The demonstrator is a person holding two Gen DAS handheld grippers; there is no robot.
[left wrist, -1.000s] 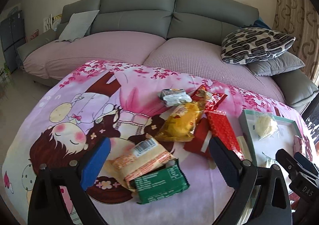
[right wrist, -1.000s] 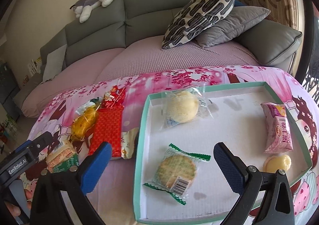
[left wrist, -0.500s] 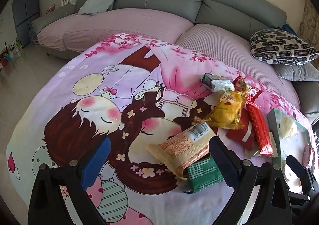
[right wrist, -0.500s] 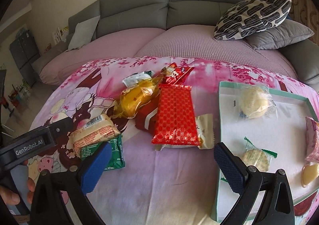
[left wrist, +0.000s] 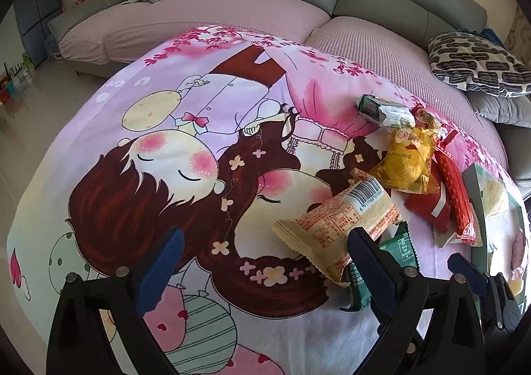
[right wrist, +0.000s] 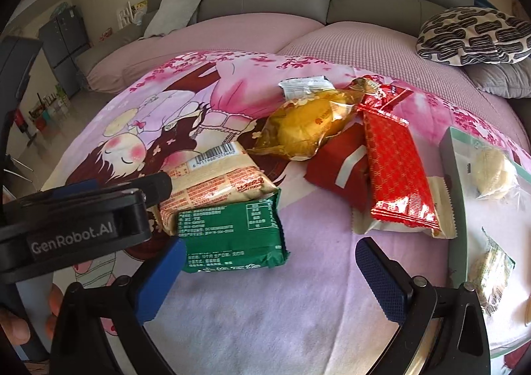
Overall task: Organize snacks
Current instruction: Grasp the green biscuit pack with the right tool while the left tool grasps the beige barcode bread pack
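A cartoon blanket (left wrist: 166, 149) fills both views, a tray (right wrist: 454, 176) sits at right edge, snacks pile center-right with the green pack (right wrist: 232, 235) lowest, and both the left gripper (left wrist: 262, 262) and right gripper (right wrist: 270, 278) gape wide, empty.

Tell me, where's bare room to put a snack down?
The cartoon blanket lies bare left of the cream packet, and also near the camera below the green packet. It is crowded around the yellow bag and red wrapper, which overlap beside the tray.
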